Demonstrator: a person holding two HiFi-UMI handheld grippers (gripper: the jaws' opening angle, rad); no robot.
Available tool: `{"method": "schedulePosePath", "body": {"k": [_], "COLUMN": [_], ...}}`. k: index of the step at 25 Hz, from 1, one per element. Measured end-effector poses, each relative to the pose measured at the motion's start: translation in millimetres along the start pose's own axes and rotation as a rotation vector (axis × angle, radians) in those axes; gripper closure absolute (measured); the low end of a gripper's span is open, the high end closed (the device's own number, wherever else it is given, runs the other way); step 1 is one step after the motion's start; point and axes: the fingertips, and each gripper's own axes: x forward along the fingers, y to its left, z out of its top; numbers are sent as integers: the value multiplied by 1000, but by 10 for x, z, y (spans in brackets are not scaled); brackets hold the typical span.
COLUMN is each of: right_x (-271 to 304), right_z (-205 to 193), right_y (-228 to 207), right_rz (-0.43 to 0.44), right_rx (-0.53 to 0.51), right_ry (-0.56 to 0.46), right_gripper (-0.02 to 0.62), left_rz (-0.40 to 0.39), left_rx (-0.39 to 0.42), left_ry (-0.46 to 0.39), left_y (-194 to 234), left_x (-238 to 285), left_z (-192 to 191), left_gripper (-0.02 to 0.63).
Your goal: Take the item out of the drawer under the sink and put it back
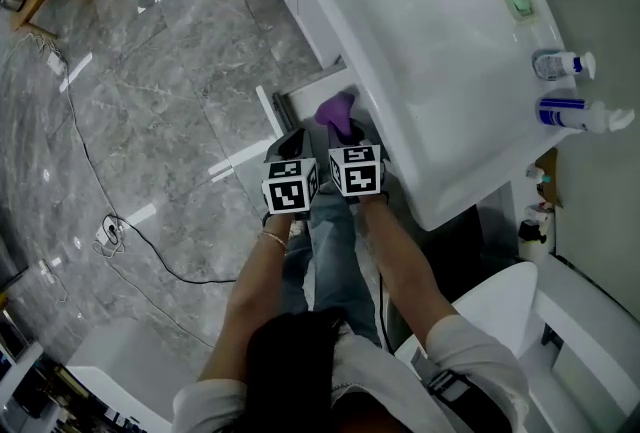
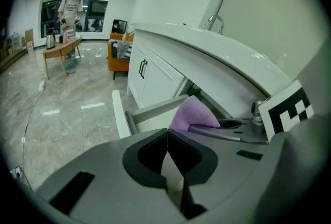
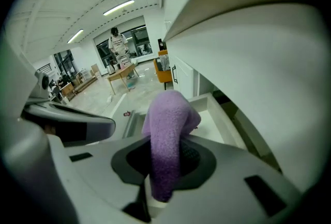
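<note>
Setting: A person is standing at a white sink (image 1: 440, 51), looking steeply down and holding a two-jaw gripper in each hand. Both are hovering over the pulled-out drawer (image 1: 300, 103) beneath the basin.
Right gripper (image 3: 165, 163): Its jaws are clenching a purple cloth (image 3: 168, 124) near one end, so the rest is bulging up and flopping forward past the tips.
Cloth position: It is hanging in the air just above the open drawer, touching only the jaws. It appears lifted out and ready for going back in.
Left gripper (image 2: 166, 158): Its jaws are pressing together on nothing. It is waiting just beside the right one, probably free for pushing the drawer front.
Drawer: It is standing open toward the grey marble floor (image 1: 150, 121), leaving room for lowering the cloth.
Background: Another person (image 2: 70, 3) is standing by a wooden table (image 2: 59, 49) far across the room.
</note>
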Motion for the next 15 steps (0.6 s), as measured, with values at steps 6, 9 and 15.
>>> {"method": "schedulePosePath", "body": {"k": [6,9,15], "right_x": [260,318,421], "right_z": [-120,-208,-325], "right_y": [-103,-122,-118], "right_rz": [-1,0,-28], "right_rx": [40,31,21], "right_ry": [48,78,127], "right_gripper": [514,512,494], "left_rz": [8,9,20], "left_rx": [-27,-27,-37], "left_ry": [21,38,68], "left_y": [49,29,96], "left_x": [130,177,192], "left_z": [-20,-48,-52], "left_gripper": [601,601,601]}}
